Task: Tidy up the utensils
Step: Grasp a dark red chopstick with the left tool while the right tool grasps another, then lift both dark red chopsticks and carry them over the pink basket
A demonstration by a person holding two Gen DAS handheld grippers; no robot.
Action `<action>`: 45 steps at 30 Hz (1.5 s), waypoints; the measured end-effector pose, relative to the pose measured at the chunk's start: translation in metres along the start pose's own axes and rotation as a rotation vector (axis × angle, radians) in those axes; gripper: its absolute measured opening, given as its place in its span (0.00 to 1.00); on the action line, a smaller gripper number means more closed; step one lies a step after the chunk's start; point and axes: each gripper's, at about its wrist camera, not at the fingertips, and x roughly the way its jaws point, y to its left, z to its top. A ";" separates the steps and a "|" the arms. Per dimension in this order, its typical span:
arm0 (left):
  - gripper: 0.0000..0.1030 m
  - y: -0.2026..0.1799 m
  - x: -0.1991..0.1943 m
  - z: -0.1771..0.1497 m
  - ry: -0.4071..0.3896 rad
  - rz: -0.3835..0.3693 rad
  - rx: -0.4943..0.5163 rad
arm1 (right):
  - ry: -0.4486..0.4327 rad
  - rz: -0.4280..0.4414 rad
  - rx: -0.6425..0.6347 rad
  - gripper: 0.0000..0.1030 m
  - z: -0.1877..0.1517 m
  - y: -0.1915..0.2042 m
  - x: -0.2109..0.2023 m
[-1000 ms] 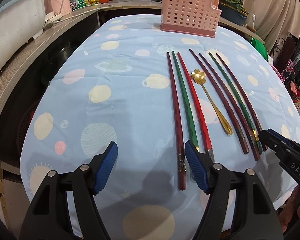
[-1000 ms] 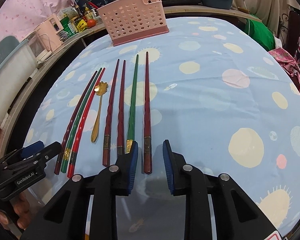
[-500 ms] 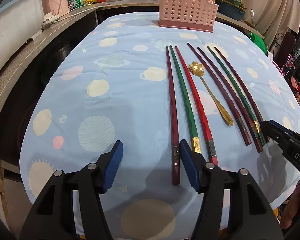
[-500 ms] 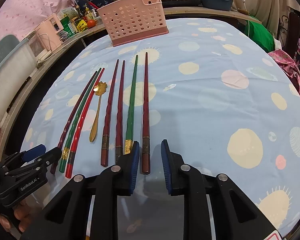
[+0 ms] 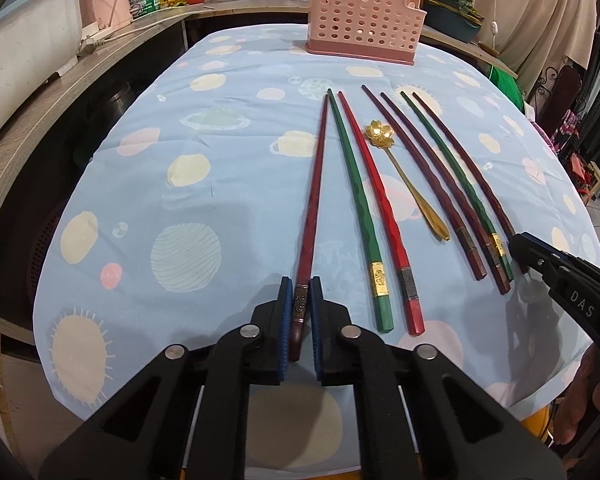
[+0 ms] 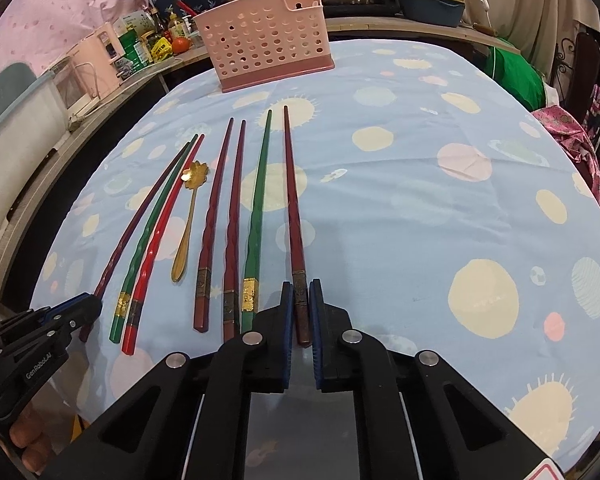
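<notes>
Left wrist view: my left gripper is closing, pads already squeezing the thick end of the long dark-red faceted chopstick, leftmost in the row on the blue planet-print tablecloth. It looks stiff, light and glossy, so probably slippery; the banded butt seems the sensible spot.

Right wrist view: my right gripper is clamped on the rightmost dark-red chopstick, same end. The pink perforated plastic basket stands far back, the gold flower-bowl spoon mid-row.

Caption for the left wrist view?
Left gripper closing on the outermost dark red chopstick; pink basket waits beyond.
</notes>
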 end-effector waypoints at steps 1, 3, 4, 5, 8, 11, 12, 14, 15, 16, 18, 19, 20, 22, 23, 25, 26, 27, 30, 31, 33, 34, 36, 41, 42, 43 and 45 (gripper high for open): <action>0.08 0.000 0.000 0.000 0.002 -0.004 -0.001 | 0.000 0.000 0.000 0.08 0.000 0.000 0.000; 0.07 -0.001 -0.001 0.000 0.004 -0.015 -0.004 | 0.001 0.000 0.000 0.08 0.000 0.000 0.000; 0.07 -0.001 -0.002 0.000 0.003 -0.020 -0.005 | 0.001 0.002 0.001 0.08 0.000 -0.001 0.000; 0.07 -0.001 -0.003 0.001 -0.001 -0.022 -0.007 | 0.001 0.004 0.003 0.08 0.000 -0.001 0.000; 0.07 -0.001 -0.010 0.005 -0.012 -0.031 -0.015 | 0.000 0.014 0.014 0.07 0.000 -0.001 -0.003; 0.07 0.000 -0.017 0.011 -0.028 -0.040 -0.024 | -0.017 0.021 0.019 0.07 0.004 -0.002 -0.009; 0.07 0.000 -0.020 0.013 -0.035 -0.041 -0.027 | -0.024 0.023 0.019 0.07 0.005 -0.002 -0.011; 0.07 0.002 -0.025 0.017 -0.044 -0.049 -0.037 | -0.039 0.029 0.021 0.07 0.008 -0.002 -0.017; 0.07 0.003 -0.027 0.019 -0.048 -0.053 -0.041 | -0.046 0.031 0.021 0.07 0.010 -0.001 -0.020; 0.07 0.003 -0.030 0.021 -0.054 -0.056 -0.046 | -0.053 0.034 0.023 0.07 0.012 -0.001 -0.022; 0.07 0.004 -0.036 0.025 -0.066 -0.061 -0.052 | -0.065 0.044 0.028 0.07 0.015 -0.001 -0.027; 0.07 0.005 -0.039 0.028 -0.073 -0.066 -0.057 | -0.073 0.048 0.030 0.07 0.017 -0.001 -0.030; 0.07 0.006 -0.042 0.030 -0.080 -0.069 -0.060 | -0.082 0.052 0.032 0.07 0.019 -0.001 -0.033; 0.07 0.007 -0.048 0.035 -0.096 -0.072 -0.066 | -0.100 0.057 0.034 0.07 0.022 -0.002 -0.039; 0.07 0.008 -0.051 0.037 -0.103 -0.074 -0.070 | -0.111 0.059 0.036 0.07 0.025 -0.003 -0.042; 0.07 0.010 -0.056 0.040 -0.116 -0.080 -0.078 | -0.129 0.064 0.040 0.07 0.029 -0.004 -0.048; 0.07 0.011 -0.058 0.042 -0.121 -0.080 -0.081 | -0.139 0.065 0.042 0.07 0.032 -0.005 -0.052; 0.07 0.012 -0.061 0.044 -0.127 -0.081 -0.083 | -0.148 0.066 0.045 0.07 0.034 -0.006 -0.054; 0.07 0.014 -0.069 0.053 -0.150 -0.087 -0.093 | -0.176 0.068 0.049 0.07 0.042 -0.008 -0.063; 0.07 0.016 -0.073 0.056 -0.161 -0.088 -0.096 | -0.186 0.070 0.050 0.07 0.046 -0.009 -0.066; 0.07 0.017 -0.079 0.063 -0.184 -0.088 -0.097 | -0.206 0.074 0.054 0.07 0.052 -0.010 -0.071; 0.07 0.017 -0.083 0.067 -0.199 -0.085 -0.097 | -0.216 0.075 0.054 0.07 0.056 -0.010 -0.073; 0.07 0.018 -0.091 0.078 -0.229 -0.081 -0.096 | -0.233 0.077 0.054 0.07 0.063 -0.011 -0.077; 0.07 0.022 -0.104 0.104 -0.289 -0.072 -0.102 | -0.282 0.094 0.058 0.07 0.085 -0.013 -0.088; 0.07 0.023 -0.105 0.108 -0.297 -0.072 -0.104 | -0.294 0.095 0.059 0.07 0.089 -0.013 -0.090; 0.07 0.024 -0.108 0.114 -0.308 -0.070 -0.107 | -0.305 0.097 0.060 0.07 0.094 -0.014 -0.093; 0.07 0.024 -0.111 0.123 -0.327 -0.070 -0.106 | -0.324 0.106 0.065 0.07 0.104 -0.015 -0.096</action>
